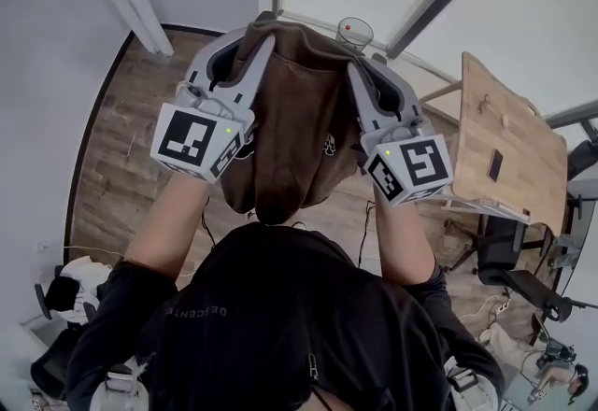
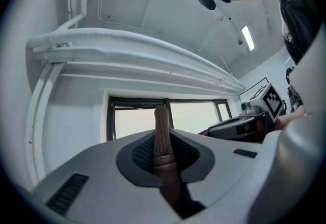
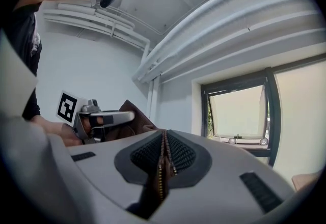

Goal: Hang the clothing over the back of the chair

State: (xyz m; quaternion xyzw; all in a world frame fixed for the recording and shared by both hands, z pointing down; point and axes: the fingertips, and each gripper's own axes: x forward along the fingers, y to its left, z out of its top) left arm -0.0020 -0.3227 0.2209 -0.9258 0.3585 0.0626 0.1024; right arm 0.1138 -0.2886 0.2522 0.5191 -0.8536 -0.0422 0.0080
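Your left gripper (image 2: 162, 152) is pinching a ribbed brown hem of the jacket (image 1: 301, 124). Its jaws are standing narrow, and the pads are pressing the cloth from both sides. Your right gripper (image 3: 164, 159) is gripping the same way, its jaws almost together on an edge that carries the zipper (image 3: 160, 182). In the head view, you are holding both grippers out in front of you, side by side and a little apart. The brown jacket is hanging between them, spread from one pair of jaws to the other, and its lower part is sagging toward your chest. Each gripper view is catching the other gripper with brown cloth bunched at its jaws.

Just beyond the jacket's top edge, a clear glass (image 1: 355, 30) is showing. To your right, a light wooden table (image 1: 512, 115) is standing on the plank floor (image 1: 121, 166), and a dark chair (image 1: 512, 255) is sitting beside it, well apart from the jacket. Both gripper views are looking toward a dark-framed window (image 2: 136, 120) in a white wall.
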